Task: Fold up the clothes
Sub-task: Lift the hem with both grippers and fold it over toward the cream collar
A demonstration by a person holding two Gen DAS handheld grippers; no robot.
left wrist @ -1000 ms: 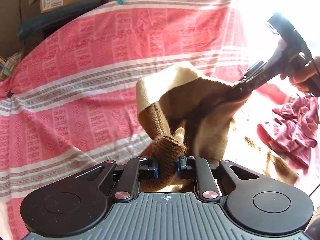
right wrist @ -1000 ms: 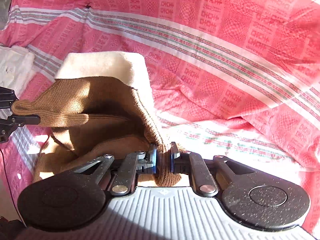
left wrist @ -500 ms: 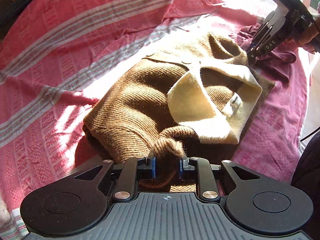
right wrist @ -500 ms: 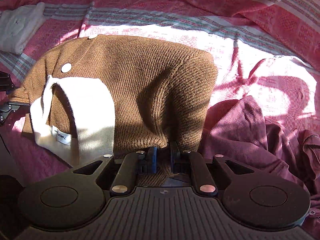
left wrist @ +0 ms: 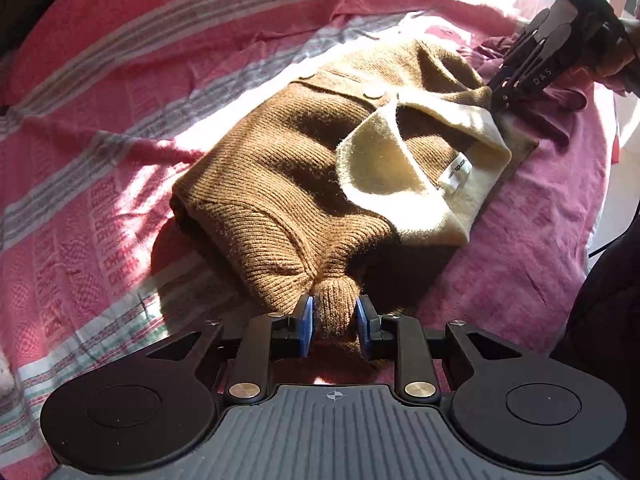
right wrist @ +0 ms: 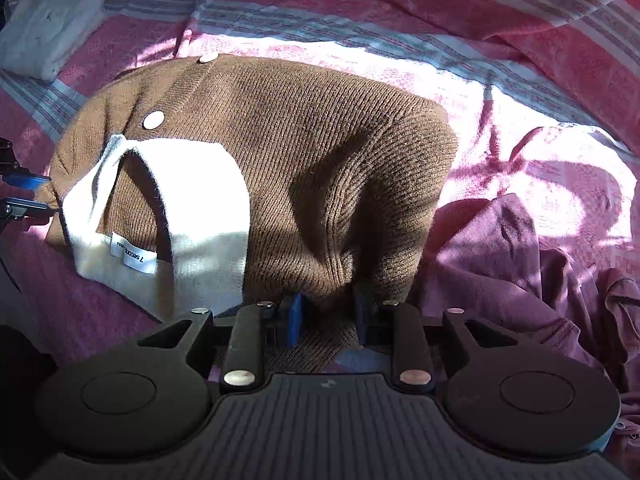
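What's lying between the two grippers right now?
The brown cardigan spans the whole stretch, its cream collar facing up. The left gripper grips one end, the right gripper the other. Both wrist views show it.

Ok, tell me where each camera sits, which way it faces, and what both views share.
Left wrist: sits on the left hand-held gripper, facing along the brown knitted cardigan with cream collar on the pink striped bedspread; its own fingers pinch the knit, and the right hand-held gripper with the person's hand shows at the top right.
Right wrist: sits on the right hand-held gripper, facing across the cardigan from the opposite end; its fingers straddle the knit, beside a maroon garment.
Shared: cardigan, bedspread, maroon garment.
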